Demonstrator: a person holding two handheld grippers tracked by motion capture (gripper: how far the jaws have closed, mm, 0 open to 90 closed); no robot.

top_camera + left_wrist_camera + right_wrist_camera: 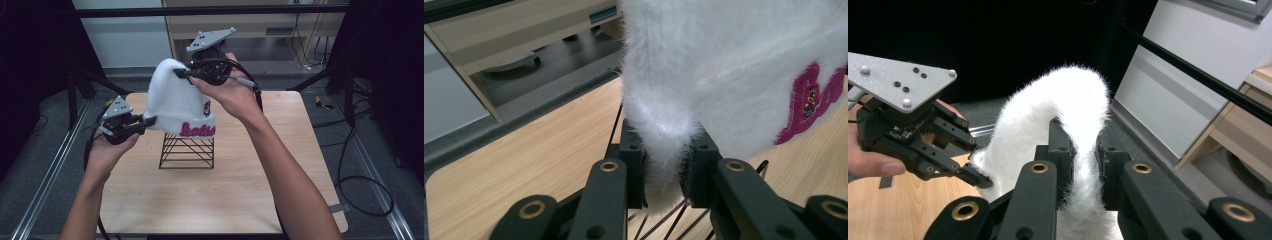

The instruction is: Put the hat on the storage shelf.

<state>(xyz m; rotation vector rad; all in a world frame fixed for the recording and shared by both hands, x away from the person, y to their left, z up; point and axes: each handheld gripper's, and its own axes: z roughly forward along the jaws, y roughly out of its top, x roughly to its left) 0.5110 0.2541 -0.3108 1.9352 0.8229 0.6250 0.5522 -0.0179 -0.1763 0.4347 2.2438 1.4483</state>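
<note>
A white fluffy beanie (175, 102) with pink lettering on its brim hangs in the air over a black wire stand (187, 151) on the wooden table (240, 190). My left gripper (149, 120) is shut on the beanie's lower left rim; its jaws pinch white fur (664, 160). My right gripper (181, 73) is shut on the top of the beanie, holding it up, with the white crown (1075, 115) folded between its jaws. In the right gripper view the left gripper (979, 179) bites the brim at lower left.
The wire stand's top sits just under the beanie's brim, its rods (674, 220) visible below my left jaws. Black frame bars (200, 11) cross behind the table. Cables (360, 190) lie on the floor at right. A cabinet (524, 35) stands beyond the table's far edge.
</note>
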